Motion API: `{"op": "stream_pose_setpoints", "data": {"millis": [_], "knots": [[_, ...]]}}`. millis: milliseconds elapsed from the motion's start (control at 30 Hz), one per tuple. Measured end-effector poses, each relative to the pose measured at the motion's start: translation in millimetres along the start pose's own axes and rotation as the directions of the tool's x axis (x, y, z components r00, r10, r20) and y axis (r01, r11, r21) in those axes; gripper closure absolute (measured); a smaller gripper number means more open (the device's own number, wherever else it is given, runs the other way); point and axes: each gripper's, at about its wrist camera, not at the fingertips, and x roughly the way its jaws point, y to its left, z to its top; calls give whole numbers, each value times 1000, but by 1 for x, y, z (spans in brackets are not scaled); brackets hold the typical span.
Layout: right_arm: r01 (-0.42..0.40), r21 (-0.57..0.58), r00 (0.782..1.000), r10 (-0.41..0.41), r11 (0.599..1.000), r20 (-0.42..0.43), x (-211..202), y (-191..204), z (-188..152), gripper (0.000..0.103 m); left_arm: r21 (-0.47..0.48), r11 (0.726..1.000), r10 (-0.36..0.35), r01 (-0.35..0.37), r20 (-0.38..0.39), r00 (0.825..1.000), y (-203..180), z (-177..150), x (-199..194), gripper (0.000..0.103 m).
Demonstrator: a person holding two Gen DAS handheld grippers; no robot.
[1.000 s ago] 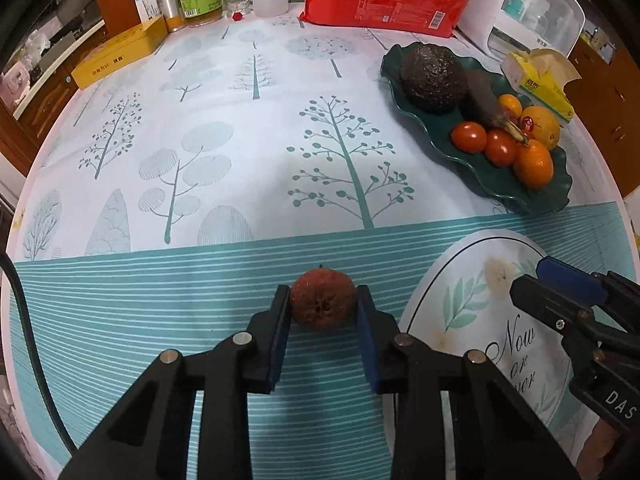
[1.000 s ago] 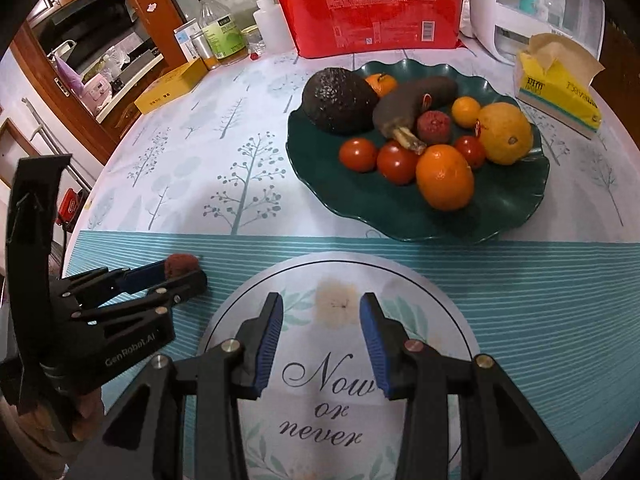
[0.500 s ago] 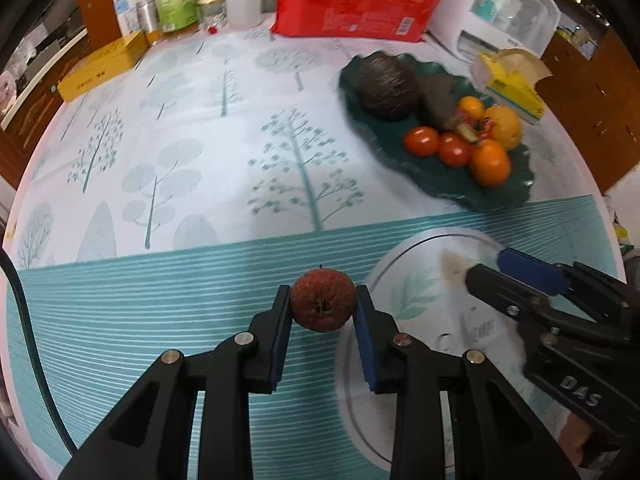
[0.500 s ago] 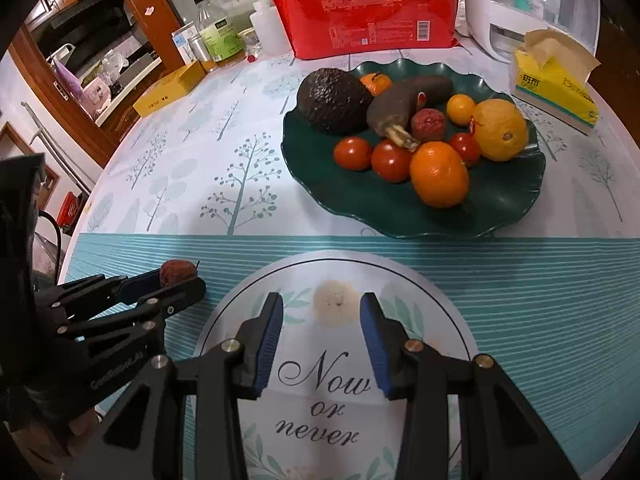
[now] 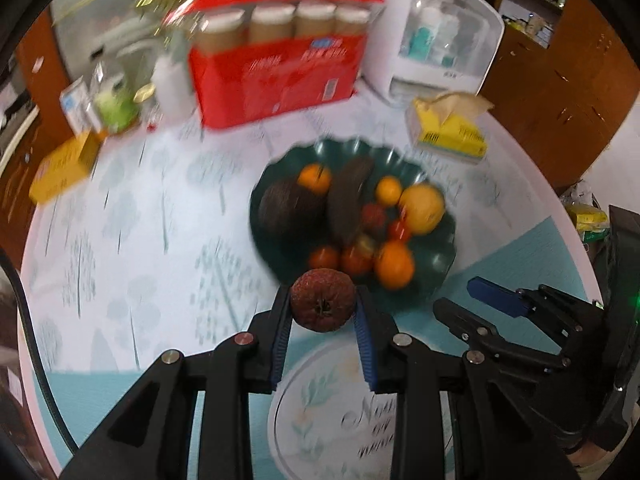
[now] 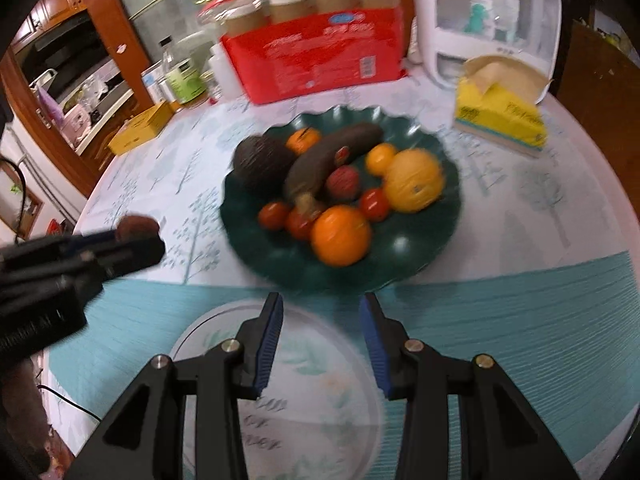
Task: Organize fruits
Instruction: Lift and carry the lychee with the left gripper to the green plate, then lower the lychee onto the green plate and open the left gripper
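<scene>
Mostly oranges (image 6: 340, 234), tomatoes (image 6: 273, 214), green plate (image 6: 404, 250)

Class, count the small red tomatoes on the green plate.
3. Two sit side by side at the plate's near left, tomato one and tomato two; tomato three lies between the two large orange fruits. Blur or the pile may hide more.

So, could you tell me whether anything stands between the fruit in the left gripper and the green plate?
Nothing visible does. The left gripper holds the wrinkled red-brown fruit clear of the tablecloth, and only bare cloth lies before the green plate. The plate's near-left rim looks free; tomatoes and an orange crowd its middle.
</scene>
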Motion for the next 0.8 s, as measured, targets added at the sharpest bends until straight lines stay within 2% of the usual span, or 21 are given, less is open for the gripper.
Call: {"op": "stream_pose_setpoints", "data": {"millis": [167,300,533,800], "knots": [[29,41,996,-33,999,78,-15,-29,33,62,49,999,12,-13,33,999,-24,43,12,74],[52,95,992,-62,994,110,-10,-52,49,62,71,997,-21,20,13,1000,-39,63,38,74],[52,136,996,-62,989,69,20,-71,38,62,63,996,-62,67,-77,995,-55,61,91,74],[41,182,998,-49,982,38,44,-85,29,62,77,996,-26,37,-134,991,-62,53,116,74]]}}
